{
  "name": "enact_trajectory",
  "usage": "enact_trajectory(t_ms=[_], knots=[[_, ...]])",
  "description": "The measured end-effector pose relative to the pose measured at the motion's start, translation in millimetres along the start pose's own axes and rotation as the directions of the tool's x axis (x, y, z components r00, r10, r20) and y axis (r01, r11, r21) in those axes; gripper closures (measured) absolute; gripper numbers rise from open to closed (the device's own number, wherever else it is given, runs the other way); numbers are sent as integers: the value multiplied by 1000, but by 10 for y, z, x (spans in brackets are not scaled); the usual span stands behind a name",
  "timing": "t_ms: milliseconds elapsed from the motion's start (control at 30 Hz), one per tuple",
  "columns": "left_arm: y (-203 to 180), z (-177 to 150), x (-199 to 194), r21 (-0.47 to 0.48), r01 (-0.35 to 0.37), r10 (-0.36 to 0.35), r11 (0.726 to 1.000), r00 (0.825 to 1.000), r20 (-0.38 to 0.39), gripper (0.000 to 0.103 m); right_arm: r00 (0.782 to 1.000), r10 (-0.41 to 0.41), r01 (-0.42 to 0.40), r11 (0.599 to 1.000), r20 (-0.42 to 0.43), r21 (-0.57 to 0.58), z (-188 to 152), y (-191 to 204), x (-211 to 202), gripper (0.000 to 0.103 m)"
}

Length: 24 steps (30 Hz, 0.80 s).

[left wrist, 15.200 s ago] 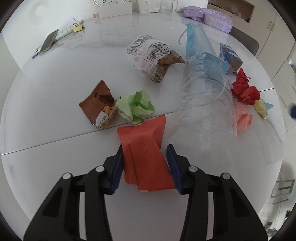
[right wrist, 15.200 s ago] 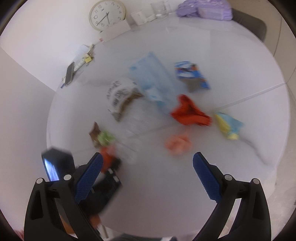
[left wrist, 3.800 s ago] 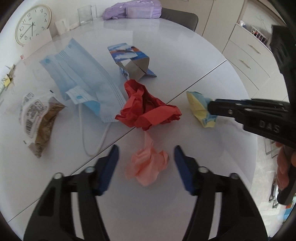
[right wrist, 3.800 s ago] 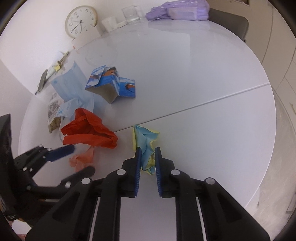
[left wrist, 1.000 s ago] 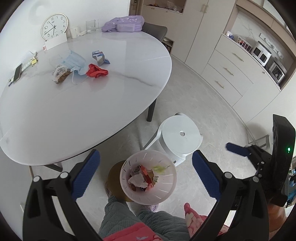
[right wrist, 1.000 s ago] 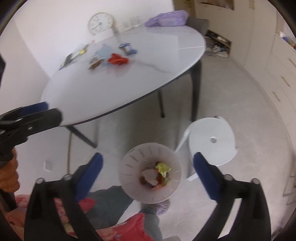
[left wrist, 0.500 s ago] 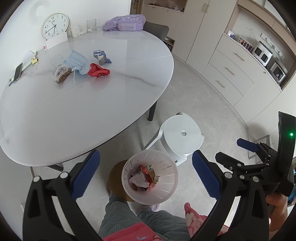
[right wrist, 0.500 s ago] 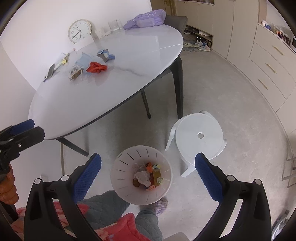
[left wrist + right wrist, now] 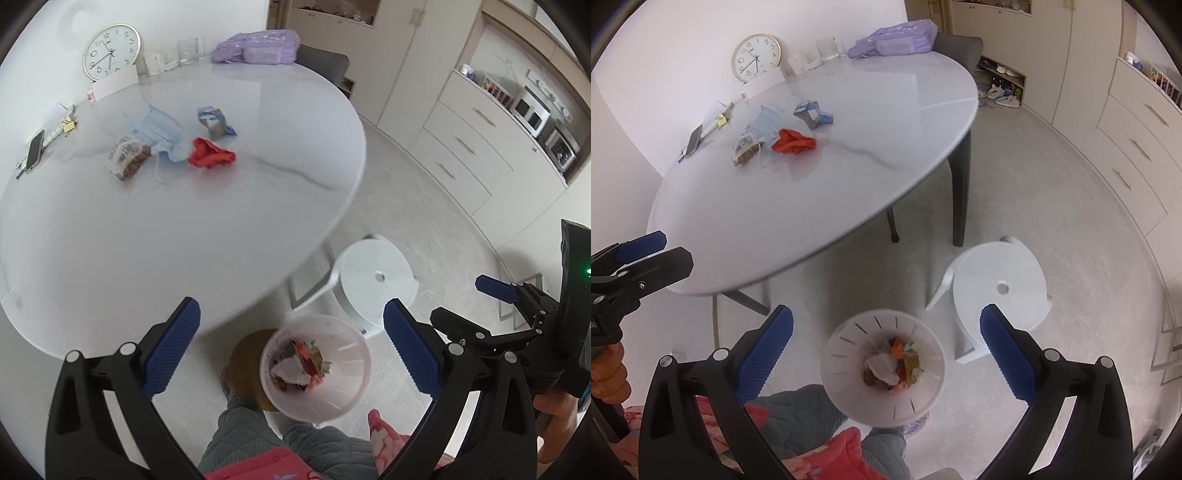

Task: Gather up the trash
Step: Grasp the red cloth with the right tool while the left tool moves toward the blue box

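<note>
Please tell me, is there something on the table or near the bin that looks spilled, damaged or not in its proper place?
Nothing looks spilled around the white bin. On the table four pieces of trash remain: a red crumpled paper, a blue face mask, a torn blue carton lying open and a snack wrapper.

White slotted trash bin [image 9: 882, 365] at lower centre, upright on floor, holding crumpled scraps, red crumpled paper [image 9: 793, 142], blue face mask [image 9: 764, 123], snack wrapper [image 9: 744, 147], small torn carton [image 9: 812, 112] clustered on table at upper left
</note>
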<state>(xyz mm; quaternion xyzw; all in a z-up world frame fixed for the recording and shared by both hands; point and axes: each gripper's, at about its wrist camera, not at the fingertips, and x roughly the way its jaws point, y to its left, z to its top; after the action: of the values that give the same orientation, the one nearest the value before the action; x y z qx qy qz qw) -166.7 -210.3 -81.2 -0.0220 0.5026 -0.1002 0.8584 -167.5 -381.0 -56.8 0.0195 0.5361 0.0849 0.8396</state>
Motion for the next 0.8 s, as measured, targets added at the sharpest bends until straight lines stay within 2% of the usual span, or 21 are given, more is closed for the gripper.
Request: enact_trajectory(t_ms=[167, 333, 567, 800], knots=[[476, 326, 71, -47, -20, 21, 999, 999, 29, 8, 1000, 8, -7, 1000, 28, -17, 414, 275, 181, 3], [948, 615, 181, -56, -68, 70, 996, 997, 41, 8, 999, 42, -41, 999, 25, -34, 885, 621, 544, 3], [1705, 913, 419, -137, -107, 107, 985, 994, -3, 8, 996, 92, -93, 990, -7, -108, 1500, 1123, 1215, 3], [2214, 1052, 623, -203, -141, 137, 969, 990, -34, 8, 993, 118, -117, 970, -8, -213, 1965, 1478, 1926, 3]])
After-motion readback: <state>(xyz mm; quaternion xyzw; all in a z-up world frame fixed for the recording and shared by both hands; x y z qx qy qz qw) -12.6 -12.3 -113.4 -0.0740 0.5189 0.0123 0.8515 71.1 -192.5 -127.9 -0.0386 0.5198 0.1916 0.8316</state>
